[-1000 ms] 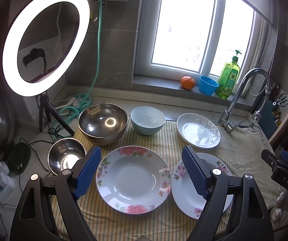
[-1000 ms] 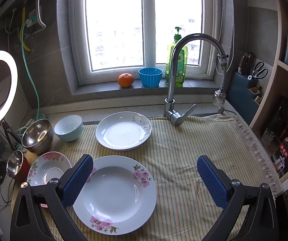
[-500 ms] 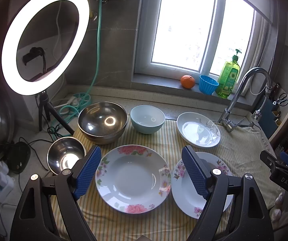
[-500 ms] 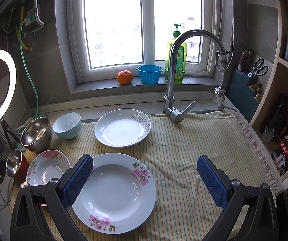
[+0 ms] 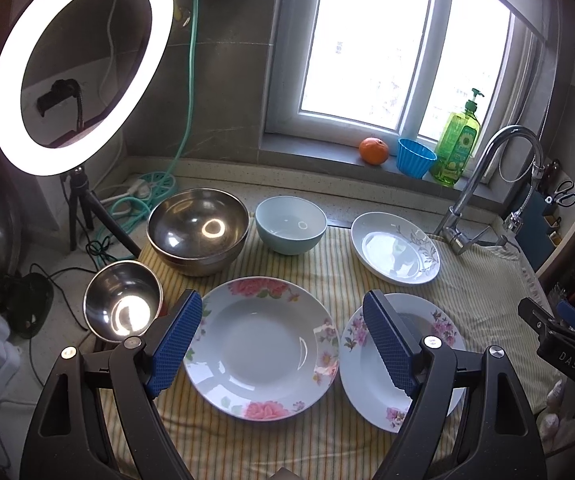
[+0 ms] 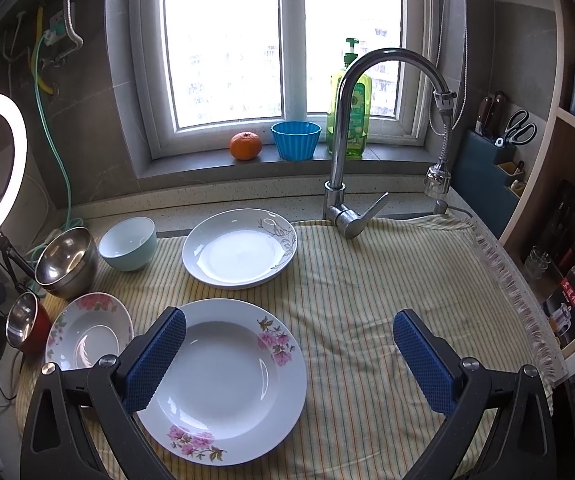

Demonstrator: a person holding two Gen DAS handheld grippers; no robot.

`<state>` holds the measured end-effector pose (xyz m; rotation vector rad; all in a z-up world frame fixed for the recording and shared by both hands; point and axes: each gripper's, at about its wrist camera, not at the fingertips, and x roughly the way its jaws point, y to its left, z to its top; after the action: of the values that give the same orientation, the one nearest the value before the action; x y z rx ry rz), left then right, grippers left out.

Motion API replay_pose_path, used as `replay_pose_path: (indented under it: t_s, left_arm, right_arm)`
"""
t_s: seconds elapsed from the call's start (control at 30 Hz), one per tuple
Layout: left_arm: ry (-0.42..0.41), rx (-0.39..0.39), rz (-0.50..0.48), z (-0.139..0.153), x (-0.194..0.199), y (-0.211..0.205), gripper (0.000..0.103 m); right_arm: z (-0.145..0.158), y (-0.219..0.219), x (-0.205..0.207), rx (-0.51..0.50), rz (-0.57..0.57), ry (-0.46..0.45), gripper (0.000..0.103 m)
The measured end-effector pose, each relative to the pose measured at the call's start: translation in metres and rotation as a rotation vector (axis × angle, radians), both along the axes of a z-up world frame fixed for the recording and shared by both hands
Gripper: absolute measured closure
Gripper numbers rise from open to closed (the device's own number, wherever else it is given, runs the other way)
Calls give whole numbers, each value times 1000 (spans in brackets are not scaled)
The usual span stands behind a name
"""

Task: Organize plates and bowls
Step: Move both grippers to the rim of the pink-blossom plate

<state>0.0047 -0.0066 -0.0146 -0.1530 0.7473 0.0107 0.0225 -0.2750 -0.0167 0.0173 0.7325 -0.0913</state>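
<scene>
Three plates lie on a striped cloth (image 6: 367, 300): a rose-rimmed deep plate (image 5: 261, 346) (image 6: 87, 332), a pink-flowered plate (image 6: 227, 376) (image 5: 367, 372), and a white plate with a grey leaf pattern (image 6: 239, 248) (image 5: 395, 248). Behind them stand a pale blue bowl (image 5: 290, 224) (image 6: 127, 243), a large steel bowl (image 5: 198, 231) (image 6: 67, 262) and a small steel bowl (image 5: 122, 300) (image 6: 21, 322). My left gripper (image 5: 281, 338) hovers open above the rose-rimmed plate. My right gripper (image 6: 289, 356) hovers open, its left finger over the pink-flowered plate. Neither holds anything.
A tall faucet (image 6: 347, 136) rises behind the cloth. An orange (image 6: 245, 145), a blue cup (image 6: 296, 140) and a green soap bottle (image 6: 349, 116) sit on the sill. A ring light (image 5: 79, 60) on a tripod stands left with cables. Shelves (image 6: 559, 240) line the right.
Both grippers have eased slightly forward and lower toward the plates. Their jaws stay open and no dish has moved.
</scene>
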Motion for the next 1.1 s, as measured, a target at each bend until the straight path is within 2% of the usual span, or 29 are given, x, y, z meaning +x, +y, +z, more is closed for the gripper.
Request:
replay_pose_path:
  t_s: [0.3,0.67,1.1]
  left_arm:
    - [50,-28,-13,-14,3,-5,20]
    - [148,-64,-34,-44,6,-17,21]
    - [211,-59,-58,-66,9,-45,22]
  right_arm:
    - [-10,-11,6,6,3,7,1]
    - [-34,-23,18,6,6,83,1]
    - [-63,-33,30,-29,82,144,1]
